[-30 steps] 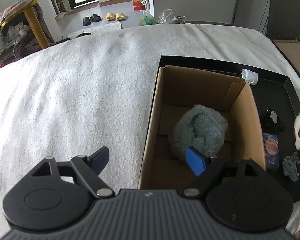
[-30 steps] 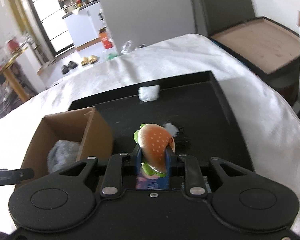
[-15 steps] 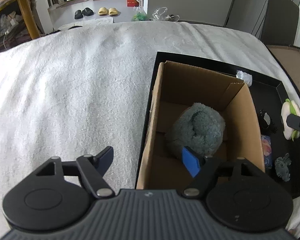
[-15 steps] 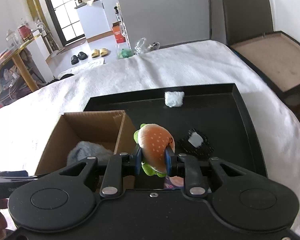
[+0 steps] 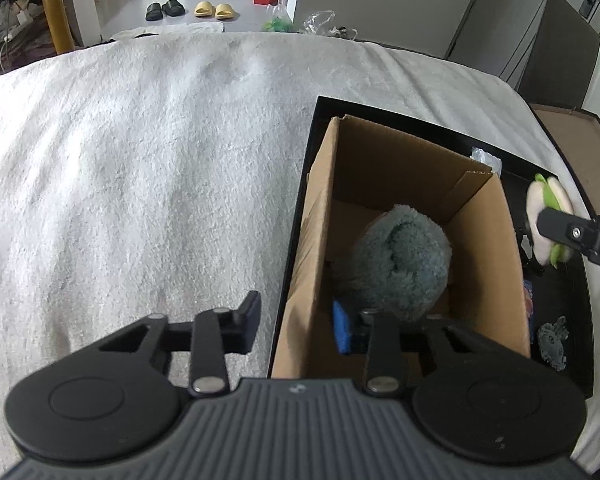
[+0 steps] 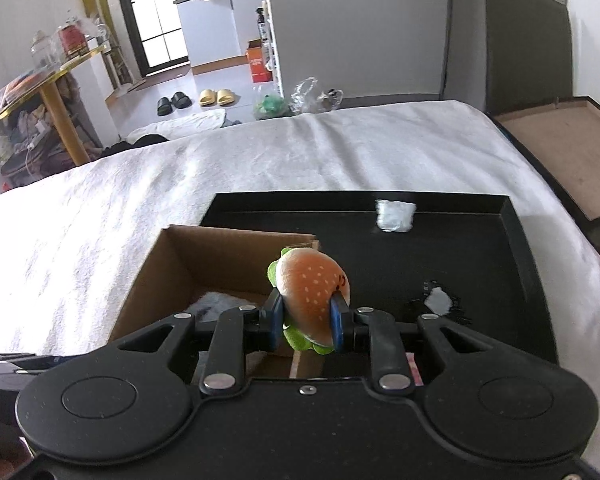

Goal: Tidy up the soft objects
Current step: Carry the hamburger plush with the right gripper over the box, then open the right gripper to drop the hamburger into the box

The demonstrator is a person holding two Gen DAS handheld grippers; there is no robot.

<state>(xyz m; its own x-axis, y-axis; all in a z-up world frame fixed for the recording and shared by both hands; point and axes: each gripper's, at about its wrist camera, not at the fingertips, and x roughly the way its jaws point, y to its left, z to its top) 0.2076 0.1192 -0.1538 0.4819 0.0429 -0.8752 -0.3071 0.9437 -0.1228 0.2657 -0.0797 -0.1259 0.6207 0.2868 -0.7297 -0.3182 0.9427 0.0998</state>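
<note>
My right gripper is shut on a plush burger and holds it above the right wall of the cardboard box. The burger also shows in the left wrist view, right of the box. A fluffy grey-blue soft toy lies inside the box; it shows partly in the right wrist view. My left gripper is open and empty, straddling the box's left wall near its front. The box stands in a black tray.
The tray lies on a bed with a white cover. In the tray are a white wrapped packet, a black-and-white item, a small grey toy and a printed card. A brown side table is to the right.
My right gripper has lifted the burger and moved it left towards the box. My left gripper has shifted a little and its fingers have come somewhat closer together.
</note>
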